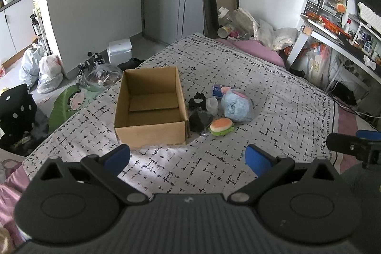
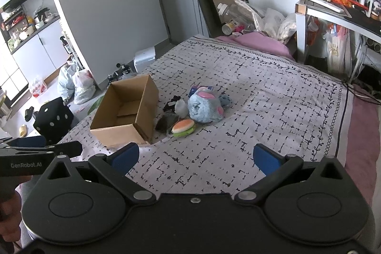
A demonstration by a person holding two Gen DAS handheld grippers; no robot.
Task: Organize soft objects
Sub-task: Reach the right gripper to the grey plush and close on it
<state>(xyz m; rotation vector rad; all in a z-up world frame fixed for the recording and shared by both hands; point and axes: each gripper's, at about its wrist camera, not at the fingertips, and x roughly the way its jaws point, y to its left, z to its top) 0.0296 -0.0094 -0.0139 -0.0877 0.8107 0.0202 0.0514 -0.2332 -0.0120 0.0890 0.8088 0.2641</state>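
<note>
- The bed [image 1: 273,97], under a grey patterned cover, carries everything.
- An open cardboard box [image 1: 150,125] sits on it, upright, with nothing soft inside.
- The blue plush toy [image 1: 237,106] lies just right of the box, among black fabric pieces [image 1: 197,102].
- The burger-shaped squishy [image 1: 221,126] touches the plush's near side.
- Both the left gripper [image 1: 187,155] and the right gripper [image 2: 195,156] hover above the near cover, jaws spread wide, holding nothing.

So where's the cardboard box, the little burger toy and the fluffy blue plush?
cardboard box [image 1: 152,133]: left wrist view, near outer wall.
burger toy [image 1: 221,123]: left wrist view, top of the bun.
blue plush [image 2: 203,110]: right wrist view, middle of its furry body.
</note>
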